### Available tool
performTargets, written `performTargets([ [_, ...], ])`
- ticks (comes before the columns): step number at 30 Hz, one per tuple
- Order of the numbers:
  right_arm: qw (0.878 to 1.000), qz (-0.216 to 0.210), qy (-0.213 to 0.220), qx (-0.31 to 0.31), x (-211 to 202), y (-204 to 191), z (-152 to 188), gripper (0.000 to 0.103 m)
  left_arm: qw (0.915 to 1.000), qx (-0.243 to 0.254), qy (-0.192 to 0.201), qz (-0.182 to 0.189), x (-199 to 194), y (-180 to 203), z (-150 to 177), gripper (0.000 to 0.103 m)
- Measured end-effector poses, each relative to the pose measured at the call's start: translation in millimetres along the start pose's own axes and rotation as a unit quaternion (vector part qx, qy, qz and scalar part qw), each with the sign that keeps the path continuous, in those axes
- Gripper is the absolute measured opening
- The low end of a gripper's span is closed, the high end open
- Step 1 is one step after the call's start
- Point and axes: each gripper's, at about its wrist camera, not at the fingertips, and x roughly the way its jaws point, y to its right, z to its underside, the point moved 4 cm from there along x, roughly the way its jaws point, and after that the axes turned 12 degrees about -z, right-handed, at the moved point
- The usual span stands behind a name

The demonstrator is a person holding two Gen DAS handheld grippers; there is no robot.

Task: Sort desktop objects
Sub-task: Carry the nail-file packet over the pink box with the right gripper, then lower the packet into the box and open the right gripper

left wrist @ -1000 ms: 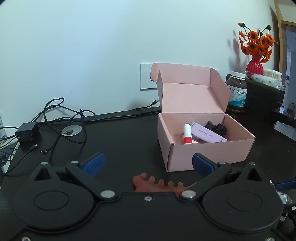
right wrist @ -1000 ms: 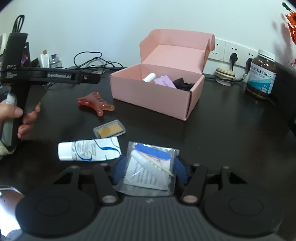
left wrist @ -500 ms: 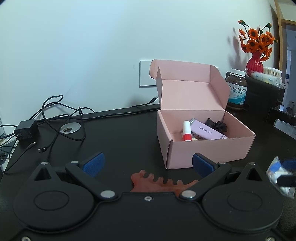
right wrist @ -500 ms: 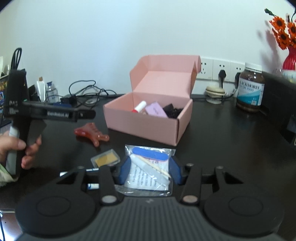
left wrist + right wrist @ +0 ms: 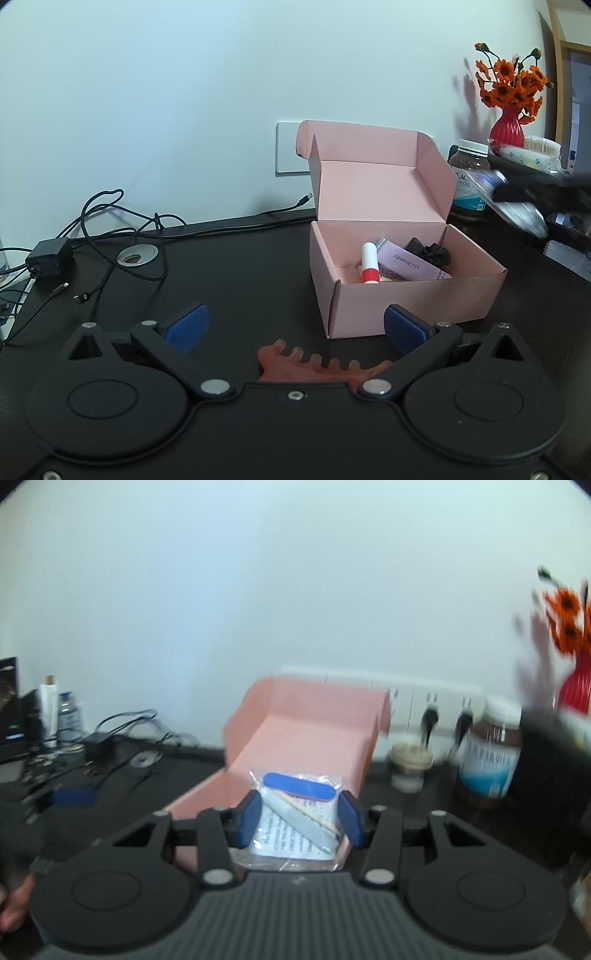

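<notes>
Crinkly clear packet [image 5: 295, 823] sits pinched between right hand-held gripper [image 5: 298, 819] pads; left hand-held gripper [image 5: 295, 328] gapes wide.

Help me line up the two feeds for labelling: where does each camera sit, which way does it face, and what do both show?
Left wrist: on the left gripper, low over the black desk, facing the open pink box and the wall; its open blue-padded fingers frame a reddish comb.
Right wrist: on the right gripper, raised, blurred, facing the box; its jaws pinch a clear packet; fingertips of a hand at the lower left edge.
Shared: box, supplement jar, orange flowers, cables.
</notes>
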Motion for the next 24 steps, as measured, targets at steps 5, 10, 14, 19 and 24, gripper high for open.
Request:
performTargets([
  [5,0.999,-0.008,-0.033,-0.025,40.2,-10.5,-7.7,0.045,0.9999,-0.013,-0.004,0.01,-1.4,-1.7,-1.1,0.103],
  [10,0.995,0.025,-0.087,-0.031,75.7,-12.9,11.2,0.045,1.0,-0.006,0.0,0.006,-2.9,1.1,-0.5,0.103],
  [14,0.991,0.028,-0.131,-0.024,92.5,-11.0,27.2,0.045,1.0,0.004,0.007,0.003,-4.6,4.7,-0.4,0.103],
  [19,0.985,0.033,-0.172,-0.006,103.2,-6.9,39.2,0.045,0.9997,0.013,0.017,-0.014,-5.1,5.3,-1.3,0.103],
  [24,0.984,0.029,-0.175,0.016,99.0,-1.0,39.5,0.046,0.9993,0.01,0.02,-0.029,-3.3,2.5,-3.2,0.103],
])
